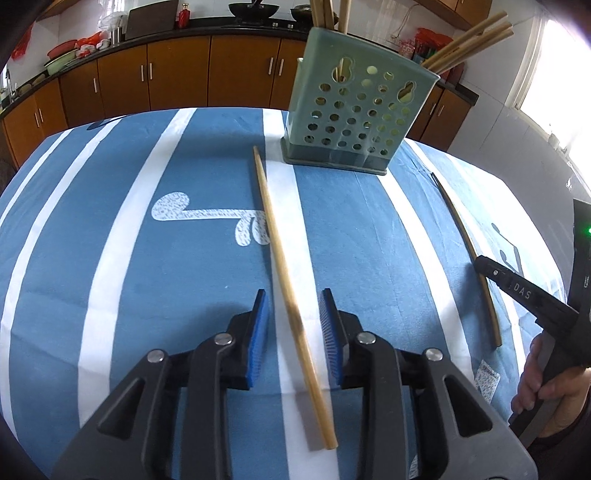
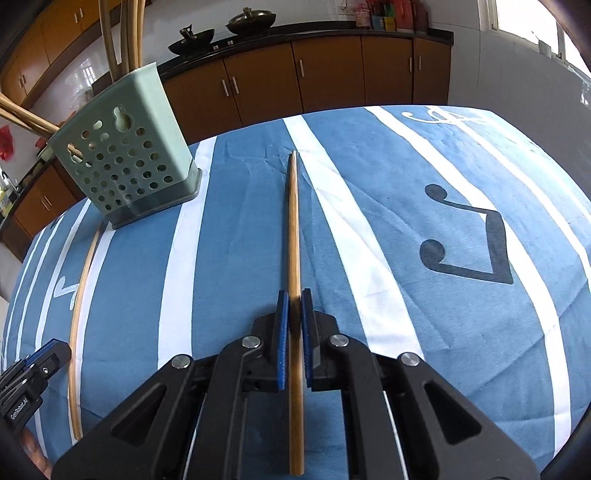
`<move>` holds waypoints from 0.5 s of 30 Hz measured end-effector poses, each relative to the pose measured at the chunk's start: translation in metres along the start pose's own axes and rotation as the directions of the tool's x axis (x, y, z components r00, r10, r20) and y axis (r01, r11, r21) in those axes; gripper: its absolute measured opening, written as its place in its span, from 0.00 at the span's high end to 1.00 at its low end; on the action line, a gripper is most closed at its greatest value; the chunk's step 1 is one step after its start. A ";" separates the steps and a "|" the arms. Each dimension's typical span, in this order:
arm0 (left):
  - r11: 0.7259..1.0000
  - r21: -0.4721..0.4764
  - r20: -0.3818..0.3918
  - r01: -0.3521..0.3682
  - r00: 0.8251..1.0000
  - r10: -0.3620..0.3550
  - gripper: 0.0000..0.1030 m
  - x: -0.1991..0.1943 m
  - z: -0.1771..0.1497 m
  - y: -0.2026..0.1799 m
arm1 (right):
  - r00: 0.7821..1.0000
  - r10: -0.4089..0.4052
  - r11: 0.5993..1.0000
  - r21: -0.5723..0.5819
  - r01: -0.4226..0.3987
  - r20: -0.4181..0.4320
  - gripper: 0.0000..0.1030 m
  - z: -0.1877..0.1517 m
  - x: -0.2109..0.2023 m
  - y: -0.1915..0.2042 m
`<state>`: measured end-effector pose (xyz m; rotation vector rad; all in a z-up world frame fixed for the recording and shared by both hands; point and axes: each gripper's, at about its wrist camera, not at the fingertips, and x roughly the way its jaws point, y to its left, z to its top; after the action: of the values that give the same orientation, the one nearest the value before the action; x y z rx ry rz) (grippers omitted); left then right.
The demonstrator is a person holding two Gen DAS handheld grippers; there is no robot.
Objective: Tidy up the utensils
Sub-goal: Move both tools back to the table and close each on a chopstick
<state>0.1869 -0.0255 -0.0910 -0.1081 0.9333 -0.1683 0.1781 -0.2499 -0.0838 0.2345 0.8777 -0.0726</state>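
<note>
A pale bamboo chopstick lies on the blue-and-white striped cloth, running away toward a green perforated holder. My left gripper is open with this chopstick between its blue pads, a gap on each side. A darker chopstick lies to the right, and my right gripper is shut on it near its thick end. The left wrist view shows that gripper on the darker chopstick. Several chopsticks stand in the holder.
Brown cabinets and a dark counter with woks run behind the table. A bright window is at the right. A person's hand holds the right gripper's handle. A small paper label lies on the cloth.
</note>
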 end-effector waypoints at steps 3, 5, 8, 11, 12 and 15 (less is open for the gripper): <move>1.000 0.013 -0.003 -0.024 1.000 0.024 0.71 0.007 0.001 -0.004 | 1.000 -0.008 1.000 -0.020 0.009 0.006 0.93 -0.002 0.000 0.002; 0.998 0.024 0.006 -0.051 0.999 0.051 0.73 0.010 0.001 -0.007 | 1.000 -0.007 1.000 -0.024 0.007 0.007 0.93 -0.002 0.000 0.002; 0.993 0.040 0.022 -0.108 0.994 0.107 0.90 0.015 0.003 -0.009 | 1.000 -0.002 1.000 -0.026 0.002 0.005 0.93 -0.001 0.001 0.003; 0.992 0.026 0.025 -0.123 0.992 0.122 0.92 0.016 0.007 -0.001 | 1.000 0.004 0.999 -0.035 -0.004 0.003 0.93 0.000 0.002 0.004; 0.991 0.022 0.025 -0.132 0.991 0.132 0.92 0.016 0.009 0.004 | 1.000 0.009 0.999 -0.039 -0.009 0.001 0.93 0.001 0.002 0.004; 0.985 -0.007 0.024 -0.172 0.985 0.172 0.92 0.015 0.016 0.024 | 1.000 0.027 0.998 -0.052 -0.027 -0.003 0.93 0.002 0.004 0.007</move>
<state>0.2115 -0.0047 -0.0974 -0.0335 0.9136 -0.0043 0.1834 -0.2433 -0.0839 0.1979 0.8779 -0.0247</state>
